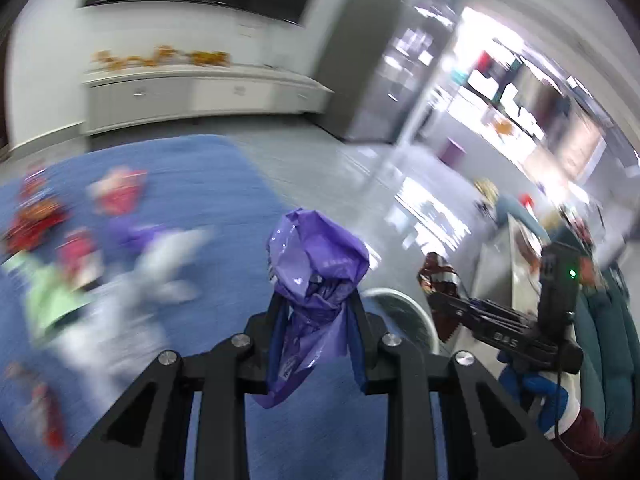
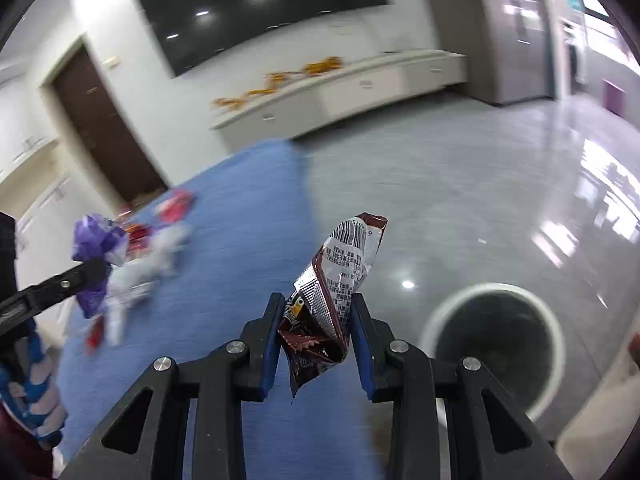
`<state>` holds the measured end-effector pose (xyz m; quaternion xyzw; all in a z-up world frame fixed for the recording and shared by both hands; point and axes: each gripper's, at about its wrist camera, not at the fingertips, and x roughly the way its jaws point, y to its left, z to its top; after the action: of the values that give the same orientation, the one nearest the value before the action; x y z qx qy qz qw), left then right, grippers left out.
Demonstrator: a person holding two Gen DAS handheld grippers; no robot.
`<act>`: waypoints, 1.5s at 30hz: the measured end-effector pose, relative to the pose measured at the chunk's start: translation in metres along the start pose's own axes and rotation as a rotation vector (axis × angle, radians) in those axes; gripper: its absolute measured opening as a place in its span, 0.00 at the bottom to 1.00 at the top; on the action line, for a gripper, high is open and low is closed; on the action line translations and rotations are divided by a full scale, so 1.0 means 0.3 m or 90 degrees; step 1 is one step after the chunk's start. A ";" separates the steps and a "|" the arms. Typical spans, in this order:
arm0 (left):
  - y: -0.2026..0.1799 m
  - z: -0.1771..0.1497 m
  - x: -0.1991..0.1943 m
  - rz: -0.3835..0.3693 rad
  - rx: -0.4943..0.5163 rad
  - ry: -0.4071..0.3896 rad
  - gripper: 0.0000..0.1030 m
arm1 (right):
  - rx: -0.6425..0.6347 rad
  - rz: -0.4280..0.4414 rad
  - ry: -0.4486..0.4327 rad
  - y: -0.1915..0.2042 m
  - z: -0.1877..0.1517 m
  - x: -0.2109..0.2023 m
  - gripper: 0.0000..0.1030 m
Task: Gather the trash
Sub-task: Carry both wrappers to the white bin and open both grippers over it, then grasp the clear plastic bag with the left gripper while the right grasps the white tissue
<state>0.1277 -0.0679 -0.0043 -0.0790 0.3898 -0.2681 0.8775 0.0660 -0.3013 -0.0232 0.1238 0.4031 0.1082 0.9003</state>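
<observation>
step: carrying to white-rimmed bin (image 2: 494, 344) | blue carpet (image 2: 248, 216): more litter is left | left gripper (image 1: 316, 312): clamped on purple wrapper (image 1: 316, 264) | right gripper (image 2: 316, 316): brown snack packet (image 2: 340, 280) is pinched | next: both are to be released over the bin

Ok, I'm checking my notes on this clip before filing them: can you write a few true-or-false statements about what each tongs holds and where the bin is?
1. The left tongs grip a purple wrapper. True.
2. The right tongs are empty. False: they grip a dark red and silver wrapper.
3. The round bin stands on the blue carpet. False: it stands on the grey floor beside the blue carpet.
4. More litter lies on the carpet. True.
</observation>
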 end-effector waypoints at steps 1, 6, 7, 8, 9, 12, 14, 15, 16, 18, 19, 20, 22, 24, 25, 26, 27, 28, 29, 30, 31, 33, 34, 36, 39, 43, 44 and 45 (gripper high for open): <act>-0.057 0.024 0.062 -0.019 0.018 0.016 0.26 | 0.016 -0.023 0.002 -0.060 0.002 -0.004 0.29; -0.287 0.096 0.320 -0.064 0.078 0.079 0.26 | 0.077 -0.091 0.024 -0.299 -0.001 0.014 0.29; -0.322 0.099 0.366 -0.066 0.087 0.089 0.26 | 0.083 -0.098 0.030 -0.328 -0.002 0.023 0.29; -0.357 0.105 0.421 -0.067 0.094 0.102 0.26 | 0.089 -0.105 0.036 -0.356 0.000 0.032 0.30; -0.388 0.107 0.479 -0.069 0.096 0.118 0.26 | 0.096 -0.114 0.041 -0.387 0.000 0.044 0.30; -0.434 0.116 0.630 -0.089 0.086 0.172 0.27 | 0.122 -0.133 0.053 -0.469 -0.001 0.078 0.33; -0.455 0.115 0.705 -0.103 0.084 0.201 0.35 | 0.134 -0.142 0.057 -0.502 -0.009 0.085 0.36; -0.471 0.101 0.734 -0.113 0.082 0.215 0.40 | 0.142 -0.146 0.059 -0.521 -0.013 0.085 0.40; -0.476 0.097 0.758 -0.118 0.078 0.227 0.54 | 0.148 -0.149 0.062 -0.539 -0.018 0.084 0.41; -0.485 0.085 0.786 -0.120 0.070 0.236 0.62 | 0.156 -0.168 0.065 -0.563 -0.028 0.082 0.53; -0.490 0.087 0.796 -0.124 0.066 0.241 0.62 | 0.160 -0.174 0.064 -0.568 -0.031 0.077 0.57; -0.485 0.086 0.801 -0.126 0.063 0.244 0.62 | 0.165 -0.178 0.062 -0.575 -0.035 0.071 0.57; -0.476 0.091 0.780 -0.124 0.064 0.238 0.62 | 0.174 -0.185 0.058 -0.582 -0.037 0.057 0.58; -0.483 0.094 0.765 -0.121 0.069 0.224 0.62 | 0.180 -0.197 0.056 -0.579 -0.041 0.037 0.58; -0.479 0.096 0.749 -0.118 0.071 0.218 0.62 | 0.180 -0.200 0.053 -0.579 -0.044 0.027 0.58; -0.476 0.097 0.726 -0.104 0.079 0.204 0.62 | 0.178 -0.205 0.049 -0.573 -0.044 0.015 0.58; -0.467 0.099 0.698 -0.092 0.084 0.192 0.62 | 0.173 -0.208 0.045 -0.565 -0.043 0.006 0.58; -0.456 0.100 0.660 -0.074 0.092 0.174 0.62 | 0.170 -0.211 0.043 -0.555 -0.039 -0.001 0.58; -0.444 0.104 0.639 -0.061 0.095 0.162 0.62 | 0.167 -0.212 0.039 -0.544 -0.034 -0.008 0.58; -0.431 0.105 0.610 -0.047 0.098 0.152 0.62 | 0.163 -0.212 0.034 -0.528 -0.026 -0.017 0.58; -0.411 0.105 0.572 -0.034 0.101 0.138 0.62 | 0.159 -0.211 0.027 -0.514 -0.017 -0.026 0.58; -0.370 0.104 0.510 -0.016 0.099 0.117 0.62 | 0.152 -0.206 0.012 -0.473 0.000 -0.047 0.58; -0.349 0.104 0.484 -0.006 0.095 0.109 0.62 | 0.151 -0.204 0.007 -0.456 0.006 -0.056 0.58; -0.295 0.099 0.413 0.016 0.088 0.089 0.62 | 0.147 -0.197 -0.003 -0.413 0.015 -0.071 0.58; -0.202 0.085 0.298 0.061 0.082 0.052 0.62 | 0.128 -0.190 -0.011 -0.339 0.034 -0.079 0.58; -0.063 0.058 0.150 0.120 0.061 0.003 0.61 | 0.092 -0.168 -0.019 -0.220 0.063 -0.082 0.58; -0.017 0.045 0.106 0.141 0.052 -0.011 0.61 | 0.081 -0.161 -0.020 -0.180 0.072 -0.077 0.58; 0.018 0.035 0.074 0.153 0.043 -0.019 0.61 | 0.073 -0.155 -0.021 -0.160 0.076 -0.072 0.58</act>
<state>0.1499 -0.0760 -0.0132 -0.0061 0.3741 -0.1727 0.9111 0.0737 -0.3562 -0.0085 0.1270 0.4060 -0.0272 0.9046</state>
